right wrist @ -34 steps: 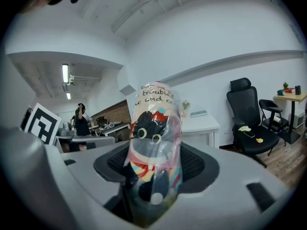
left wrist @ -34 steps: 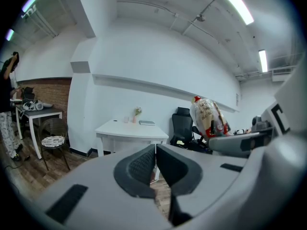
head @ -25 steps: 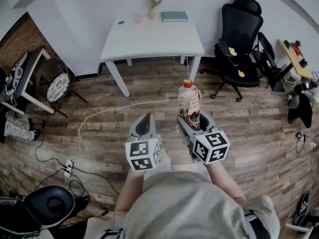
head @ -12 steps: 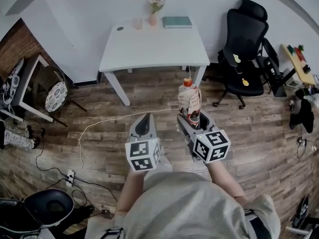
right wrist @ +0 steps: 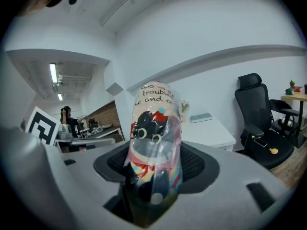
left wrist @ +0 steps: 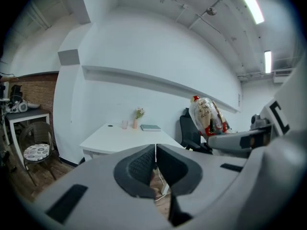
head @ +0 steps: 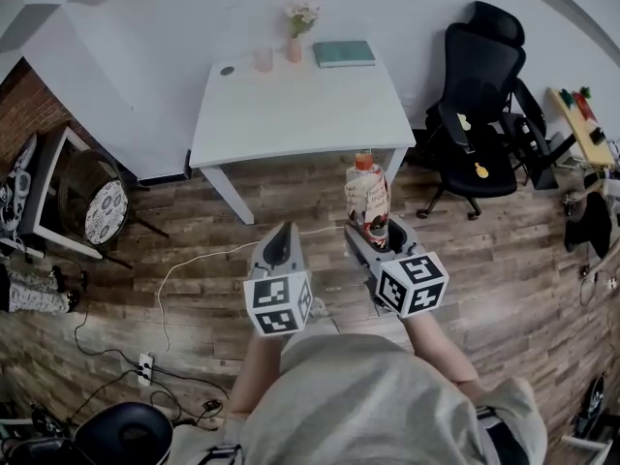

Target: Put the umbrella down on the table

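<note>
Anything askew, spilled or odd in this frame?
Only a white cable trailing loose across the floor in front of the white table; nothing spilled. The folded umbrella stands upright in the right gripper.

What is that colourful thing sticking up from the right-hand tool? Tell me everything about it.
A folded umbrella, rolled tight inside a glossy clear sleeve. Its fabric shows a black cartoon animal with round eyes, coloured stripes and some lettering; a red cap tops it. It stands nearly upright, clamped near its lower end between the jaws of the right tool, with the white table ahead of it.
</note>
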Demonstrator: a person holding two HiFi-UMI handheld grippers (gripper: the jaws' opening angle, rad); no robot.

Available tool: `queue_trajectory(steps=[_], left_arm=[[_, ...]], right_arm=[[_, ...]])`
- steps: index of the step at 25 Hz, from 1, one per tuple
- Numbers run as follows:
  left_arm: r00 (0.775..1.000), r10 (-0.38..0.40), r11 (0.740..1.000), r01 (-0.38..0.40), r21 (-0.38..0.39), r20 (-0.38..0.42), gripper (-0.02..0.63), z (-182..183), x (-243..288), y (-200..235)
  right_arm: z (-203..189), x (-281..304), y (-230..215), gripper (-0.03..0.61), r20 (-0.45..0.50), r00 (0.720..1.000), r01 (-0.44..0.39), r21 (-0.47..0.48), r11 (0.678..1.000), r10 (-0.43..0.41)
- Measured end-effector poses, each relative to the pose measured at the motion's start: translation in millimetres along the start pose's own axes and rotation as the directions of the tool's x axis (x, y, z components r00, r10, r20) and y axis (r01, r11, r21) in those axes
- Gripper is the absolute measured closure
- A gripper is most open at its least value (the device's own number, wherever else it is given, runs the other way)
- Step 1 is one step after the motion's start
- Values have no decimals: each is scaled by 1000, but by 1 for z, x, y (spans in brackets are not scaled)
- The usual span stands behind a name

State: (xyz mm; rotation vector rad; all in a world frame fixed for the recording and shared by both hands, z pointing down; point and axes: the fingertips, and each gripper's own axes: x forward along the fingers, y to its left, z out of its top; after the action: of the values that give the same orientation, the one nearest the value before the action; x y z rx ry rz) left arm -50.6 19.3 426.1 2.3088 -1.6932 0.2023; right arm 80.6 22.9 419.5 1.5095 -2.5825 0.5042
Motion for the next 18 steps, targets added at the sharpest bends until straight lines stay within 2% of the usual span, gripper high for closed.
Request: queue_trajectory(steps=[18], left_arm=[[998,-60,998,61,15,-12,604,37,108,63]], right_arm=[[35,118,-28,305,2,999,52,9,999,-52]])
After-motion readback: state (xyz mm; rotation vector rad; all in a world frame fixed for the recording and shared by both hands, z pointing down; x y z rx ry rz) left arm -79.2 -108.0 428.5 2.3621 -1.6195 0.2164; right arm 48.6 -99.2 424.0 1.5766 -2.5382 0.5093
